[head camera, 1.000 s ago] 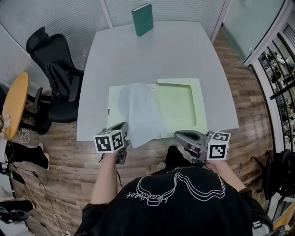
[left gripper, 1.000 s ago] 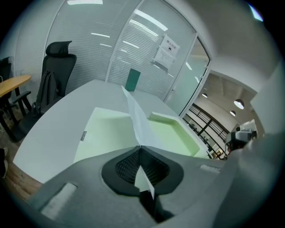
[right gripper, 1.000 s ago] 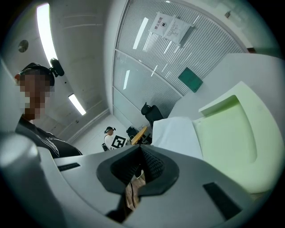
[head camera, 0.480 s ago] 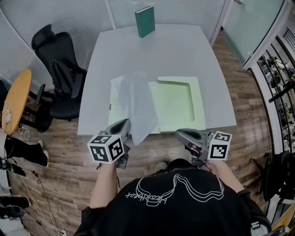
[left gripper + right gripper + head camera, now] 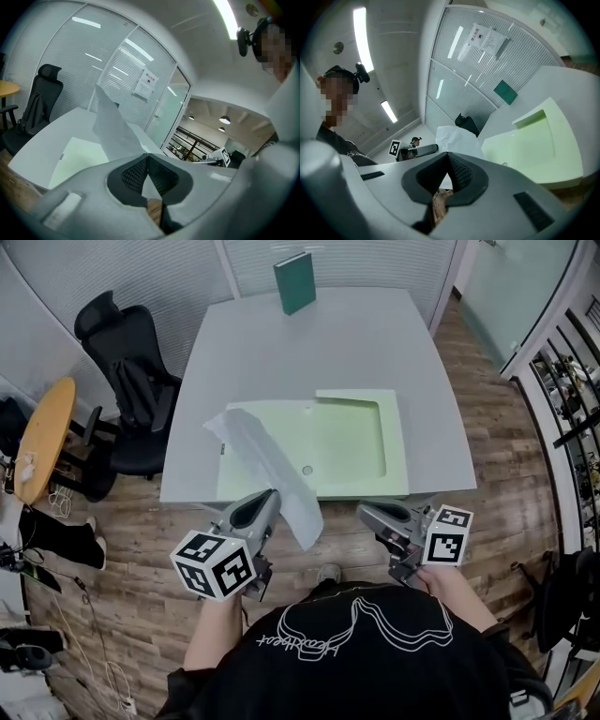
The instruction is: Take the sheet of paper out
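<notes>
Grey office table (image 5: 309,343) seen from above, black chair (image 5: 131,381) at its left.
Left gripper (image 5: 269,495), off the near edge, has its jaws clamped on one end of the sheet of paper (image 5: 267,470), which slants over the left end of the pale green folder (image 5: 352,442) lying flat on the table; right gripper (image 5: 364,512), jaws together and empty, hovers near the folder's right corner.

Paper (image 5: 267,470) higher (left hand-held gripper (image 5: 272,499) too)
</notes>
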